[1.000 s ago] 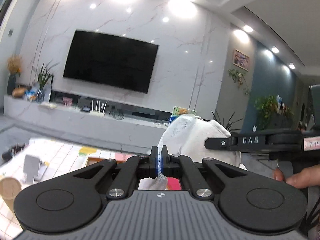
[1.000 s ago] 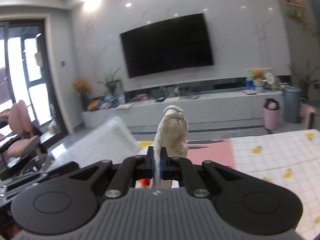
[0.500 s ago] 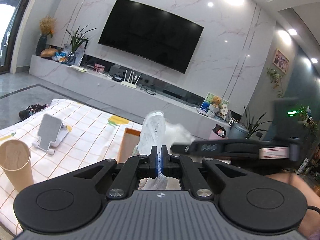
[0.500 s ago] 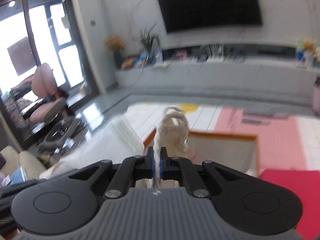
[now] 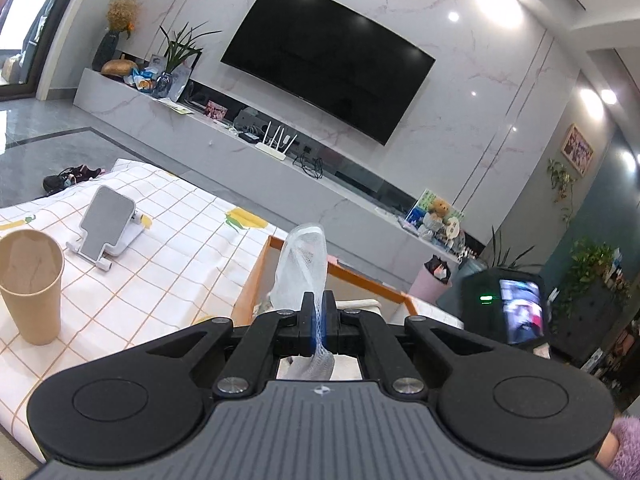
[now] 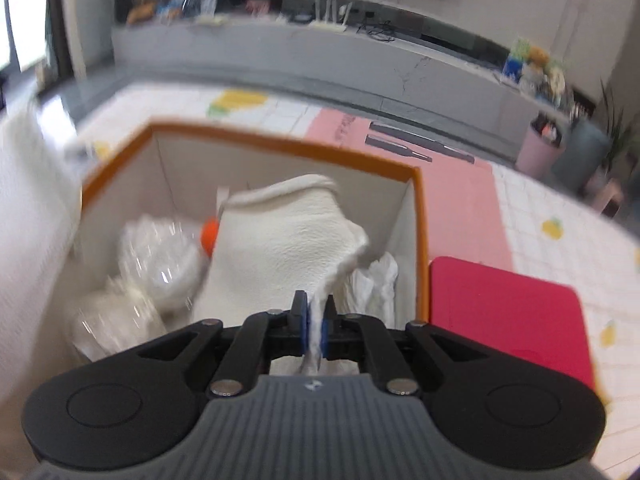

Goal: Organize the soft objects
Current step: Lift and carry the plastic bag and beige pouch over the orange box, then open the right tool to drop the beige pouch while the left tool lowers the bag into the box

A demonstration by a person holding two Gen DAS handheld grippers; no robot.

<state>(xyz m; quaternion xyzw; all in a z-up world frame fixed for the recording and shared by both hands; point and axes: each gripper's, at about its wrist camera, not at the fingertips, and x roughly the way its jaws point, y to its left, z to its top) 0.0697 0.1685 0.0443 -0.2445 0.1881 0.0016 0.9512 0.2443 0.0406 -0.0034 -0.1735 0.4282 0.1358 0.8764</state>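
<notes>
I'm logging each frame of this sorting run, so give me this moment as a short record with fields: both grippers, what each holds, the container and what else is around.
left gripper: shut on a white mesh cloth, held above the box
right gripper: shut on a cream textured cloth, hanging into the box
box: orange-rimmed, open, white inside
box contents: crumpled clear plastic, white fabric, a small orange thing
table: grid tablecloth, paper cup, phone stand
beside box: red pad

The left wrist view looks along its fingers, level and slightly upward, toward the black wall-mounted television (image 5: 326,58). The right wrist view tilts steeply down, close above the orange-rimmed white storage box (image 6: 280,146). Both share that box (image 5: 256,268) and the grey media console (image 6: 280,36).
</notes>
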